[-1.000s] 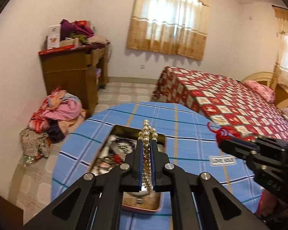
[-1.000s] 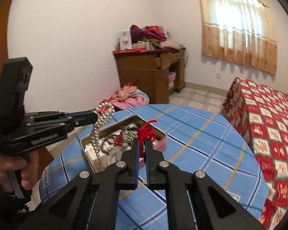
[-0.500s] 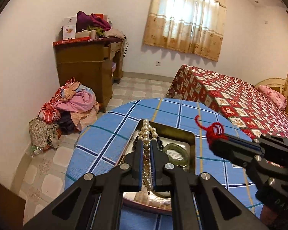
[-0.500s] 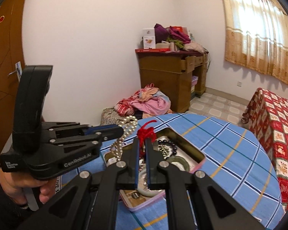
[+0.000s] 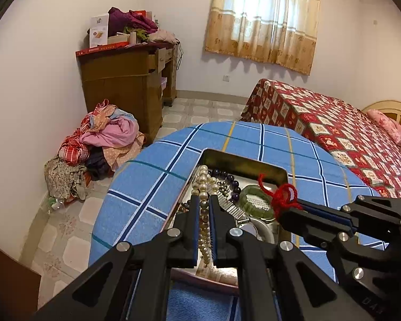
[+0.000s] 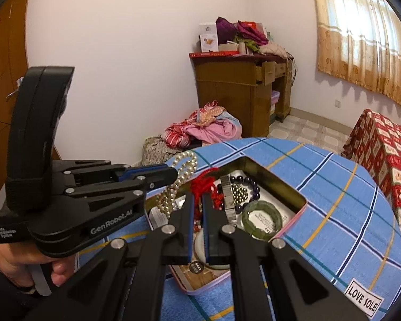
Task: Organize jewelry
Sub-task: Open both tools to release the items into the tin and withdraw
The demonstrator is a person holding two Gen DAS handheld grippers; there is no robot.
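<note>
Pearl necklace (image 5: 204, 187), cream-white beads, pinched between the left gripper's (image 5: 203, 208) closed jaws, looped above the tips and dangling over the near-left part of an open rectangular tin (image 5: 243, 161) with a pink rim, which sits on the blue plaid cloth. Red string cord (image 5: 282, 198), knotted and bunched, clamped in the right gripper's (image 6: 197, 203) closed jaws above the same tin. Lying inside the tin: a dark purple bead bracelet (image 6: 247, 187), a green jade bangle (image 6: 262, 218), a metal link band (image 6: 227, 198), small brassy beads (image 6: 239, 192), a pale ring-shaped bangle (image 6: 199, 246) and printed cards.
</note>
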